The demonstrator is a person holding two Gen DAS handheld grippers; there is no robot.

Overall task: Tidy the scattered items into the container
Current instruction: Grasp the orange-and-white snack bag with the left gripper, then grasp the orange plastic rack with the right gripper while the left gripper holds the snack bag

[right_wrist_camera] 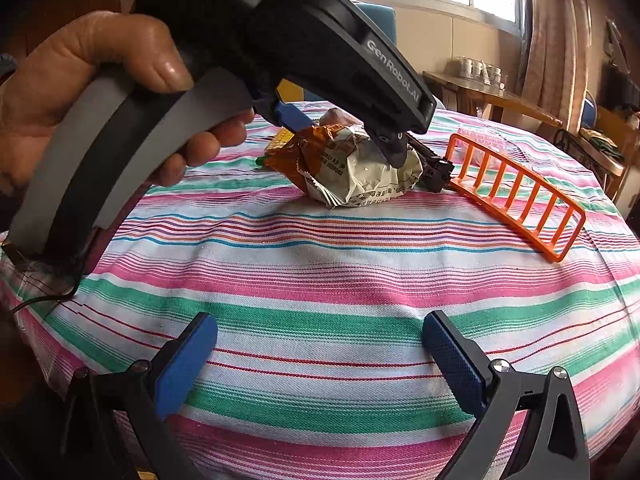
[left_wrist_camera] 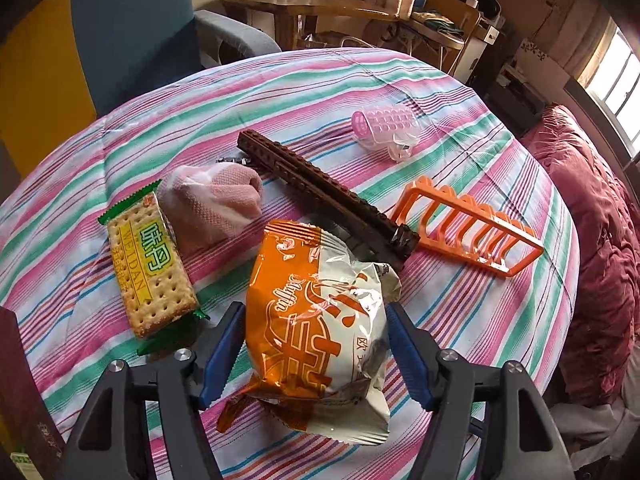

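Left wrist view: the left tool (left_wrist_camera: 316,344) has its jaws wide, one blue pad on each side of the orange-and-white snack bag (left_wrist_camera: 316,320), close to the wrapper but not visibly pressing it. The bag lies on the striped cloth (left_wrist_camera: 460,320) over a round surface, its far end overlapping the brown bar (left_wrist_camera: 324,190). The step in hand looks like the grasp of this bag, the first pick here. The next move calls for closing on the puffy middle gently, since the wrapper will crumple and could slip, then lifting clear of the bar.

The right tool (right_wrist_camera: 320,354) hovers low over bare cloth, jaws wide and holding nothing, well apart from the bag.

No container shows in either view, so where the bag must go I cannot tell.

Counted on the cloth: one snack bag, one cracker pack (left_wrist_camera: 148,264), one pink cloth roll in a clear wrap (left_wrist_camera: 214,202), one brown bar, one orange rack (left_wrist_camera: 468,226), one pink hair roller (left_wrist_camera: 386,128). A small dark piece beside the bar is too unclear to name.
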